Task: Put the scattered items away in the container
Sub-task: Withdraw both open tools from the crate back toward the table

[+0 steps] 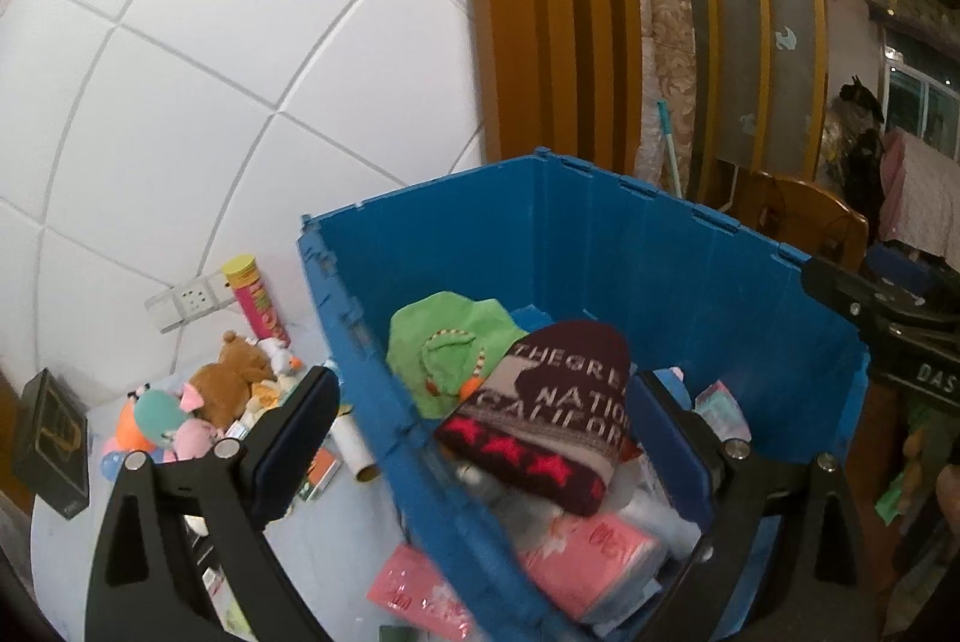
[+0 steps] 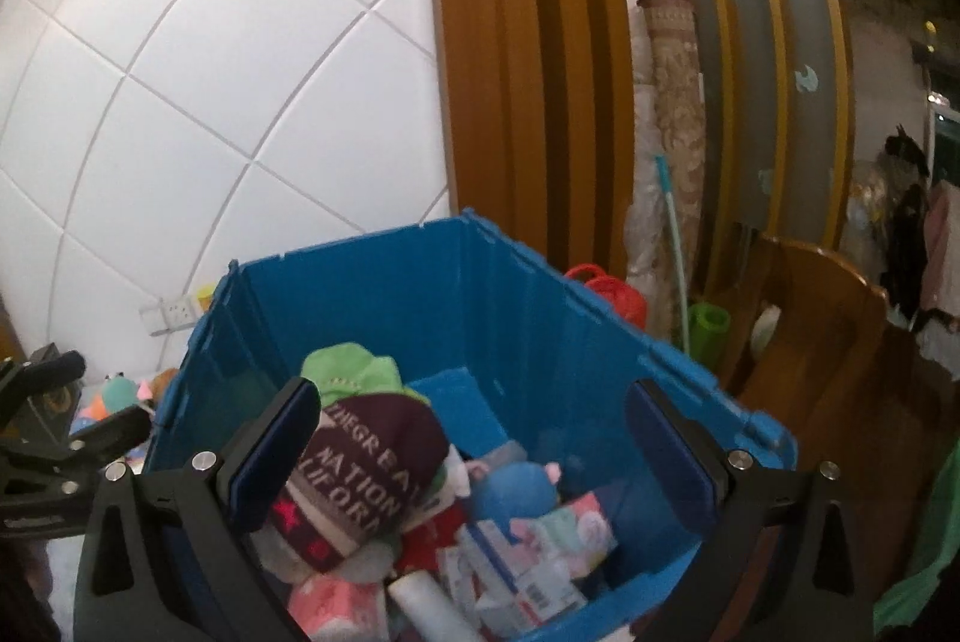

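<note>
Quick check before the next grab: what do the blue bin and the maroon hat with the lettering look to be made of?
Blue bin: apparently rigid moulded plastic, smooth with a dull sheen; ribbed walls and notched rim suggest it. Maroon hat: apparently soft knitted yarn, matte; woven-in lettering and red stars, and it slumps over the items beneath.
</note>
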{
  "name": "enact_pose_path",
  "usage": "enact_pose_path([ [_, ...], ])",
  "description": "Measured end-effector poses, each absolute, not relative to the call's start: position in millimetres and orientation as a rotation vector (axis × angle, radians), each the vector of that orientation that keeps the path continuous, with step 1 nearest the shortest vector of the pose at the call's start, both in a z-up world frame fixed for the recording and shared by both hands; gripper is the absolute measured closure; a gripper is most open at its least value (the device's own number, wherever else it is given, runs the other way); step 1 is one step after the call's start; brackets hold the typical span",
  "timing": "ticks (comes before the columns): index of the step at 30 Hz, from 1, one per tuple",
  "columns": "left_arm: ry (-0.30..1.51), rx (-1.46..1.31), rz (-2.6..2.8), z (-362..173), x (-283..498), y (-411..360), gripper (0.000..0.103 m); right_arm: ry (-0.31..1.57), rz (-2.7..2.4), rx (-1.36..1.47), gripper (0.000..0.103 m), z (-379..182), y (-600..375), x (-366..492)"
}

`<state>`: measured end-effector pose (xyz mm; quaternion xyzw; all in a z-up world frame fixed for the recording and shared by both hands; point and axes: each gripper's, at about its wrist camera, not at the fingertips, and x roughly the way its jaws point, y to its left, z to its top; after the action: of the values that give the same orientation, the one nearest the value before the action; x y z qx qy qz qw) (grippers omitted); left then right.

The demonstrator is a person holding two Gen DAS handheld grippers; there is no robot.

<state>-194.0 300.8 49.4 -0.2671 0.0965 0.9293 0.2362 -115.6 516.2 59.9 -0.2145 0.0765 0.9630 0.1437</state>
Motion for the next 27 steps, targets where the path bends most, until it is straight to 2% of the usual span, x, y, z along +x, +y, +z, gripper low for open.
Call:
enact_pose_path([
  [13, 0.247, -0.786, 2.585, 21, -171, 204, 0.006, 0.272, 2.798, -0.679, 0.0, 35, 448, -107],
  [27, 0.209, -0.932, 2.605, -23, -170, 60, 0.006, 0.202, 2.887, -0.713, 0.0, 27, 297, -111],
])
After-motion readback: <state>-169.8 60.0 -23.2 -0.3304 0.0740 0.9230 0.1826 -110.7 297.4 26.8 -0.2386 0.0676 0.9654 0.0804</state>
